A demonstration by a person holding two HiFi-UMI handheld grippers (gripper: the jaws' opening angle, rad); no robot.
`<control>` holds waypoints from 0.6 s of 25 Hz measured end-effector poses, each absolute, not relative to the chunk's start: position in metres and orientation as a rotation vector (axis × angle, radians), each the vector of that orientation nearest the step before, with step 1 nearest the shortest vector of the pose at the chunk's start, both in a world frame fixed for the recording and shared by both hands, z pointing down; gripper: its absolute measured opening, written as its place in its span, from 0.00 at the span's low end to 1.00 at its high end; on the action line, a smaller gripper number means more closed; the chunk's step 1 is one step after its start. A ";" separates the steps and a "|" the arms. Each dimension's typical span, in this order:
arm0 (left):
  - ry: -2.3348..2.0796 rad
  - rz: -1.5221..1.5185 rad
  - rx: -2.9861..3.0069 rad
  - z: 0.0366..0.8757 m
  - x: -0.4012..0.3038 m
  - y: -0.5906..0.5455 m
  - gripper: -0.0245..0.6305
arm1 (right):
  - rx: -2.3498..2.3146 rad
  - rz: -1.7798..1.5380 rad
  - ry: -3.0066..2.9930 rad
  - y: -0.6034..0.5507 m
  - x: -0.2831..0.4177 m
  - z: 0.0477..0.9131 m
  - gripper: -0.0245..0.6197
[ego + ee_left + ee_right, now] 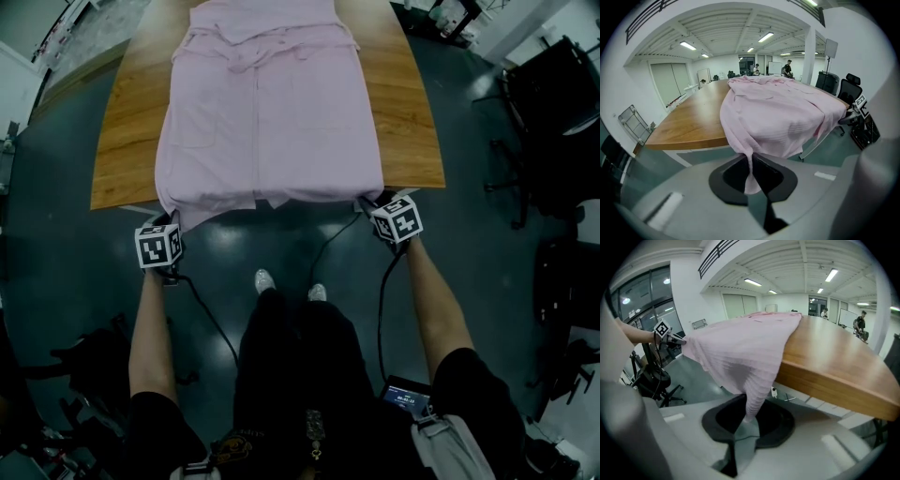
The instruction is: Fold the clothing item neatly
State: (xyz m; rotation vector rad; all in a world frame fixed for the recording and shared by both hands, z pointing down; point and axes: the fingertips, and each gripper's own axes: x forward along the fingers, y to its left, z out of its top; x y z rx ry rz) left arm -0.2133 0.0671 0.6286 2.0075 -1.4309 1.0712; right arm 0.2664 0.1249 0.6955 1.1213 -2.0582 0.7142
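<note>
A pink garment (267, 122) lies spread flat along a wooden table (405, 112), its near hem hanging over the front edge. My left gripper (172, 221) is at the hem's left corner, and in the left gripper view its jaws (751, 174) are shut on a pinch of the pink cloth (778, 112). At the right corner is my right gripper (373, 204). In the right gripper view the cloth (740, 352) tapers down into its jaws (749, 414), which hold it. Both corners sit just below the table's edge.
Dark office chairs (553, 103) stand on the grey floor to the right of the table. The person's feet (265, 279) are just short of the table's front edge. Cables trail from both grippers. Several people stand far off across the room (787, 68).
</note>
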 end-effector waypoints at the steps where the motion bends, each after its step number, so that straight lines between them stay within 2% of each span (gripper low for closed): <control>1: -1.430 1.059 2.004 0.627 -0.213 0.068 0.07 | 1.102 0.719 -2.065 0.129 0.264 0.693 0.11; 15: -1.325 0.870 2.119 0.570 -0.203 0.074 0.06 | 1.155 0.718 -2.190 0.144 0.242 0.594 0.08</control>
